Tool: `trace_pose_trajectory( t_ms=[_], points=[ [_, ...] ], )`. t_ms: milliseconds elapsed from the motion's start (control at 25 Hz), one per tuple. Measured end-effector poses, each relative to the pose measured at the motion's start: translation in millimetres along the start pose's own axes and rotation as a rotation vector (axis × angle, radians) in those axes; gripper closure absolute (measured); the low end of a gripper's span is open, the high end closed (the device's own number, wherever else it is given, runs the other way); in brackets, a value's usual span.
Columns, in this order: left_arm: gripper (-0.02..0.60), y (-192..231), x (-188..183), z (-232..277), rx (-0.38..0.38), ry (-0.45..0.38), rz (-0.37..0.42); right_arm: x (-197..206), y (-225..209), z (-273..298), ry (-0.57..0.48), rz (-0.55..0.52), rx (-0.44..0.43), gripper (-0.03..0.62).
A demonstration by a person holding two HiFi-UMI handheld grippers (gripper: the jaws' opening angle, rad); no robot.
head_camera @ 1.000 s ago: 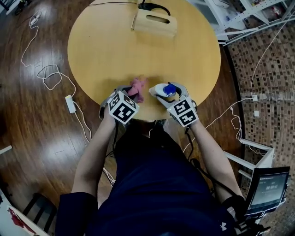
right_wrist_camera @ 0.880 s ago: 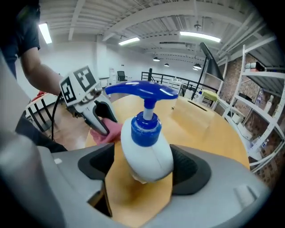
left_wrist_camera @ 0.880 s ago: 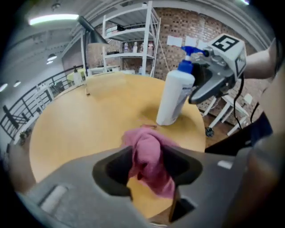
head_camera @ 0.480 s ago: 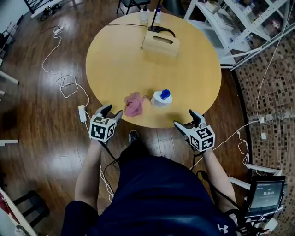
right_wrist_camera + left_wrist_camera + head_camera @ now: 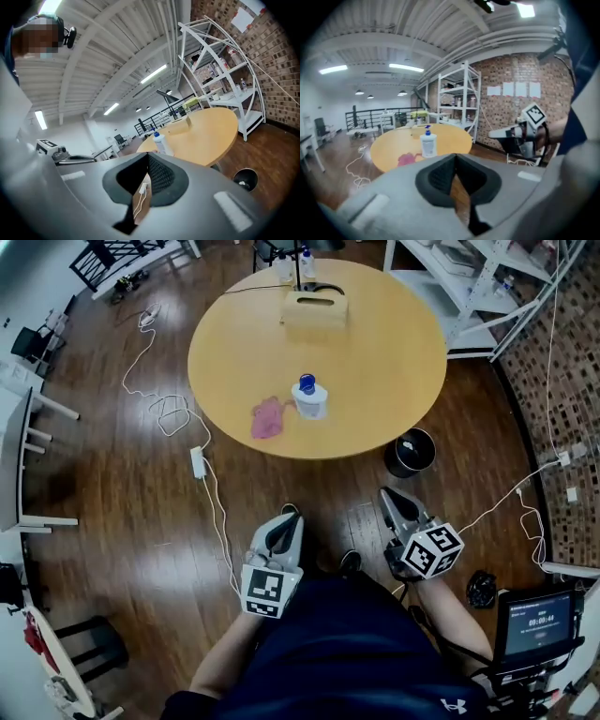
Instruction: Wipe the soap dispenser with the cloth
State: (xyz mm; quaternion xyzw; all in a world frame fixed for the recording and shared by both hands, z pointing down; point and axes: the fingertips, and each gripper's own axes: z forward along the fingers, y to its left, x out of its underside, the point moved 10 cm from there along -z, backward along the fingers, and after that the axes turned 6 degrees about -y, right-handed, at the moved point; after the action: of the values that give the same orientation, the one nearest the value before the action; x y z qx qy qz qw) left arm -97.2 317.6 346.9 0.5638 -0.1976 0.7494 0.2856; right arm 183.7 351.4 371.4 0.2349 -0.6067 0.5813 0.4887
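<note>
Nearest, over the wood floor point(image 5: 141, 521), well short of the soap dispenser point(image 5: 308, 399): left gripper point(image 5: 281, 532) and right gripper point(image 5: 397, 502), fingers of both just closed, pressed together, nothing between. Farther on, round worktop point(image 5: 375, 362) with the soap dispenser upright near its front edge. Pink cloth point(image 5: 267, 418) crumpled just left of the soap dispenser. Wooden box point(image 5: 314, 307) well behind it.
</note>
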Motion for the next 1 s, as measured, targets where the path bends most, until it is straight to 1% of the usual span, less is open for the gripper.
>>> trace_pose_trajectory(
  t_ms=[40,80,160,240,320,400,480,600,680,840,1000],
  points=[
    [0.578,-13.3,0.4,-2.4,0.041,0.000,0.044,2.8,7.1,-2.3,0.015,-0.003,-0.001,0.585],
    [0.578,-22.5,0.6,-3.6,0.072,-0.001,0.067,5.3,13.9,-3.2,0.023,-0.007,-0.001,0.585],
    [0.578,-30.1,-0.8,-3.8,0.096,-0.005,0.052,6.5,27.4,-4.9,0.008,-0.023,-0.003,0.585],
    [0.577,-30.1,-4.0,-2.2,0.094,-0.006,0.024,2.9,38.6,-7.1,-0.027,-0.079,-0.001,0.585],
    [0.578,-28.7,-7.2,-3.5,0.091,-0.004,0.022,-1.1,47.0,-7.9,-0.053,-0.161,0.005,0.585],
    [0.578,-25.1,-8.6,-10.6,0.086,-0.007,0.020,-2.0,57.1,-6.1,-0.059,-0.231,0.006,0.585],
    [0.577,-17.0,-5.1,-21.0,0.075,-0.015,0.004,3.0,71.6,-1.3,-0.056,-0.278,-0.003,0.585],
    [0.577,-1.0,8.9,-34.9,0.068,-0.009,-0.043,19.9,93.7,7.7,-0.037,-0.311,-0.018,0.585],
    [0.578,3.2,13.7,-38.4,0.076,0.006,-0.062,24.9,100.5,8.3,-0.020,-0.322,-0.023,0.585],
    [0.578,9.6,5.9,-35.2,0.108,-0.019,-0.039,14.8,105.8,14.5,-0.022,-0.357,-0.007,0.585],
    [0.578,32.7,11.0,-39.8,0.124,-0.043,-0.051,15.5,127.0,25.1,-0.067,-0.409,0.007,0.585]
  ],
)
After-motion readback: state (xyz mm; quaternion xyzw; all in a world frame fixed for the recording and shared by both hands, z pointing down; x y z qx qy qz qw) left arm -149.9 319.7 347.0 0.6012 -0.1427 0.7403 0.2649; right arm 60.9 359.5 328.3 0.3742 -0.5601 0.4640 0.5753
